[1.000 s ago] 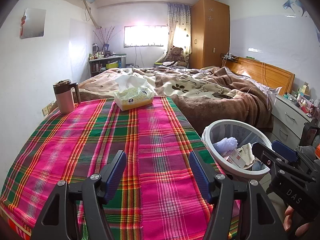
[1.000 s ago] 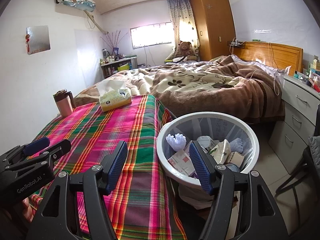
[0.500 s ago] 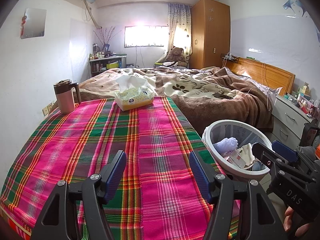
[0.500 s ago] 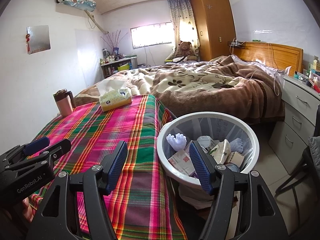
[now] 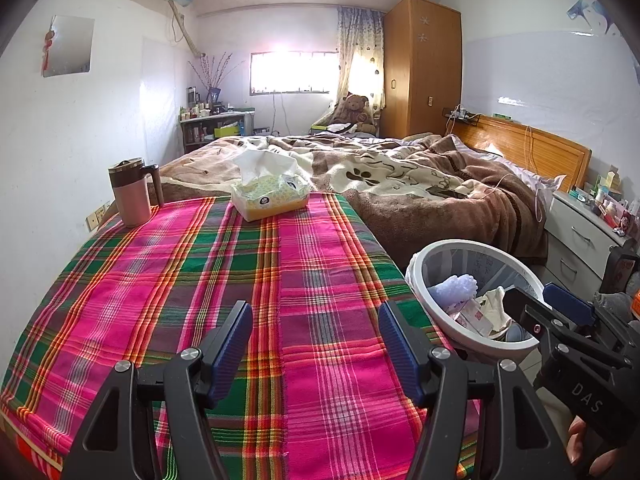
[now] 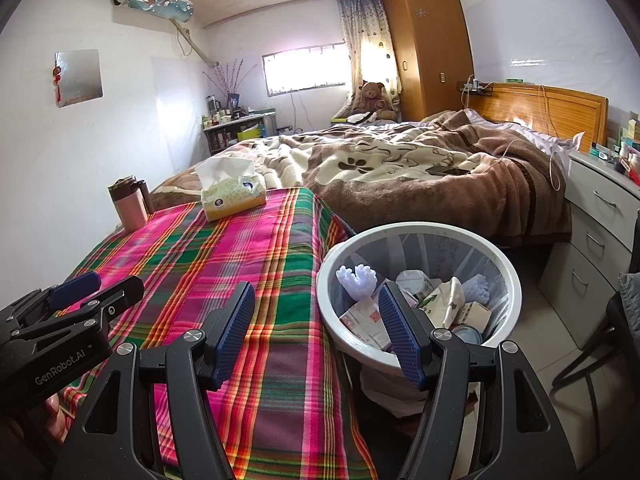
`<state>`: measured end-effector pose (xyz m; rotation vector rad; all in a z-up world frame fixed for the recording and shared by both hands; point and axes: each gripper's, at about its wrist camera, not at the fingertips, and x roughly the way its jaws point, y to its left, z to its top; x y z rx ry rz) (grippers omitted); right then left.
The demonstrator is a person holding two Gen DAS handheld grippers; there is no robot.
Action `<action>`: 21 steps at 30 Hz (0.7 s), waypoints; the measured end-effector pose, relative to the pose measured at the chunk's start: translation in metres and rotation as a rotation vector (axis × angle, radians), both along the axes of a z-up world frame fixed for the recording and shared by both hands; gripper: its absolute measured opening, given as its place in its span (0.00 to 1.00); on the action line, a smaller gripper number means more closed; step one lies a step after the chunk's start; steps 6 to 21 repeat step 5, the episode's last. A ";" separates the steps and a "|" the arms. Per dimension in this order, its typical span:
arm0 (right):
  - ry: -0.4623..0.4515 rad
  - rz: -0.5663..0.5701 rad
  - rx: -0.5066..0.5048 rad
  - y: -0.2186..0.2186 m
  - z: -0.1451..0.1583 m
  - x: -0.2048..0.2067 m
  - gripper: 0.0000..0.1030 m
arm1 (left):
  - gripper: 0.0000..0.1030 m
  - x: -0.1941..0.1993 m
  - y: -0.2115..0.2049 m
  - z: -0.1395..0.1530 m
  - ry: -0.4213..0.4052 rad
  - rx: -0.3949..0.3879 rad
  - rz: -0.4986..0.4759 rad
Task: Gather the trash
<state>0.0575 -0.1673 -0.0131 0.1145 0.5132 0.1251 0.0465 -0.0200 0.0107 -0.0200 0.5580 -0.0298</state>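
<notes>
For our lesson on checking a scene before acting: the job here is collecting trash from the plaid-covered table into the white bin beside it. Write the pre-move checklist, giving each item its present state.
1. Left gripper free: ok, jaws open, nothing between them.
2. Right gripper free: ok, jaws open and empty.
3. Trash left on the plaid tablecloth: cannot tell; only a tissue box and a pink mug show, and the near edge is hidden behind the grippers.
4. White bin within reach: ok, upright beside the table's right edge.
5. Room in the bin: ok; cartons and paper lie below the rim.
6. Grippers apart from each other: ok, left over the table, right near the bin.
</notes>
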 end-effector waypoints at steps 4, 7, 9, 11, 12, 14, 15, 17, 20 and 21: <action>0.000 0.000 0.001 0.000 0.000 0.000 0.64 | 0.63 0.000 0.000 0.000 0.001 -0.001 0.002; 0.001 0.000 0.000 0.000 0.000 0.000 0.64 | 0.63 0.000 -0.001 0.000 0.001 -0.002 0.001; 0.001 0.000 0.000 0.000 0.000 0.000 0.64 | 0.63 0.000 -0.001 0.000 0.001 -0.002 0.001; 0.001 0.000 0.000 0.000 0.000 0.000 0.64 | 0.63 0.000 -0.001 0.000 0.001 -0.002 0.001; 0.001 0.000 0.000 0.000 0.000 0.000 0.64 | 0.63 0.000 -0.001 0.000 0.001 -0.002 0.001; 0.001 0.000 0.000 0.000 0.000 0.000 0.64 | 0.63 0.000 -0.001 0.000 0.001 -0.002 0.001; 0.001 0.000 0.000 0.000 0.000 0.000 0.64 | 0.63 0.000 -0.001 0.000 0.001 -0.002 0.001; 0.001 0.000 0.000 0.000 0.000 0.000 0.64 | 0.63 0.000 -0.001 0.000 0.001 -0.002 0.001; 0.001 0.000 0.000 0.000 0.000 0.000 0.64 | 0.63 0.000 -0.001 0.000 0.001 -0.002 0.001; 0.001 0.000 0.000 0.000 0.000 0.000 0.64 | 0.63 0.000 -0.001 0.000 0.001 -0.002 0.001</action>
